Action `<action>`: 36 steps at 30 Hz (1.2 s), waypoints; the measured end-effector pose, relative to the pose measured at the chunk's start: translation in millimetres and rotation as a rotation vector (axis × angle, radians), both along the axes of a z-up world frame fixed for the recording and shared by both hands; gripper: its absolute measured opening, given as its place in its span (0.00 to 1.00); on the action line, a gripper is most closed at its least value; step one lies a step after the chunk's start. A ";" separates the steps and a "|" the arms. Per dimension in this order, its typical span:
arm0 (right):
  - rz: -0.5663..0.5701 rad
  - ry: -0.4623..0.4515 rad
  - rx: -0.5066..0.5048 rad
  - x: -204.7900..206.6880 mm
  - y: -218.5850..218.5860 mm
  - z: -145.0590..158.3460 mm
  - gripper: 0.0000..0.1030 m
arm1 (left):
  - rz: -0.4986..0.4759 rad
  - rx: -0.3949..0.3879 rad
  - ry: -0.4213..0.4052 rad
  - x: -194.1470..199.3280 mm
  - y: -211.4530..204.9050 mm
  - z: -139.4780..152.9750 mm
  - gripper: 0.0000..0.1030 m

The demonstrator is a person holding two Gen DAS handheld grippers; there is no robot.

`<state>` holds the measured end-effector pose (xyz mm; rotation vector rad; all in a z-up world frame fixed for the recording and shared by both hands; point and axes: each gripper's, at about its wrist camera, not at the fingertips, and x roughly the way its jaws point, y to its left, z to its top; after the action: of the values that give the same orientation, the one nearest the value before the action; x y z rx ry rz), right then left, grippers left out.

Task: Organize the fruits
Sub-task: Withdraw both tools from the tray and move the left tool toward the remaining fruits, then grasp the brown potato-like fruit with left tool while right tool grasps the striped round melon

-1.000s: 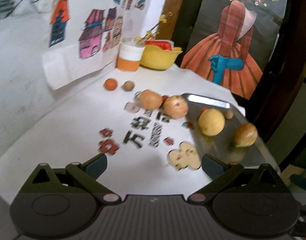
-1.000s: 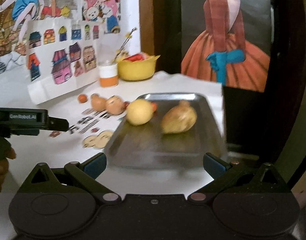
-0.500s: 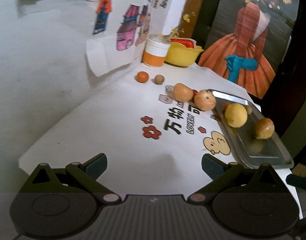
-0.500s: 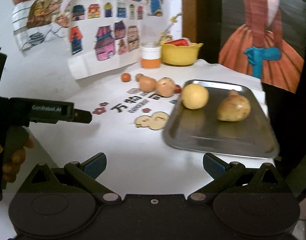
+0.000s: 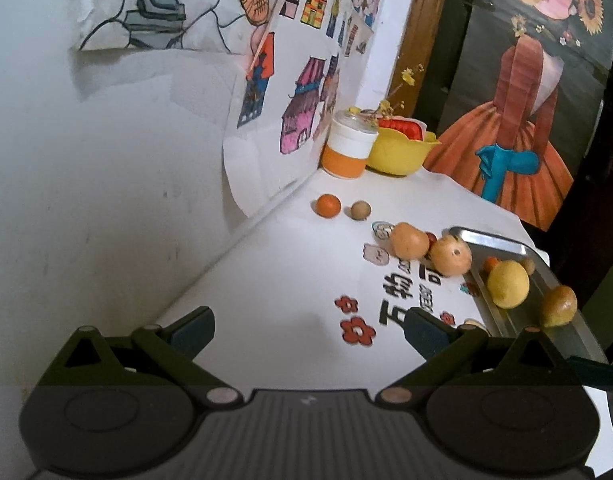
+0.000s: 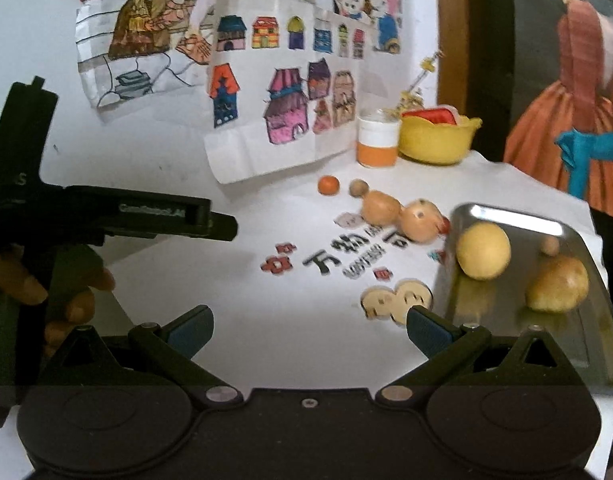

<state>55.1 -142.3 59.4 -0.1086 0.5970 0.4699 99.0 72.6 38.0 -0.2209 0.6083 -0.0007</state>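
Plainly, both pairs of jaws are spread wide and nothing is held between them. The left gripper (image 5: 308,326) and right gripper (image 6: 308,326) are raised over bare white table (image 6: 242,296). Two yellow fruits, a round one (image 6: 482,251) and a pear (image 6: 558,289), are seen on the metal tray (image 6: 506,320), whose near corner is cut off by the right gripper. Something small behind the pear is blurred. Since half a second ago, both views have been drawn nearer the wall. Four fruits (image 5: 408,240) are left beside the tray's far edge.
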 end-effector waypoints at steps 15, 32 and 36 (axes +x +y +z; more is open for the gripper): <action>-0.022 -0.100 -0.110 56.7 -5.8 14.8 0.99 | -0.055 0.009 -0.010 58.8 -16.2 -1.3 1.00; 0.004 -0.126 -0.326 142.3 -22.7 -17.1 0.99 | -0.179 0.014 0.055 131.9 -56.2 -18.4 1.00; 0.024 -0.126 -0.364 156.8 -21.6 -25.8 0.99 | -0.184 0.009 0.075 147.4 -63.5 -21.7 1.00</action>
<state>211.9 -163.8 33.6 -0.4886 0.5530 0.3710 246.4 9.1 16.2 -0.1561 0.7012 -0.1682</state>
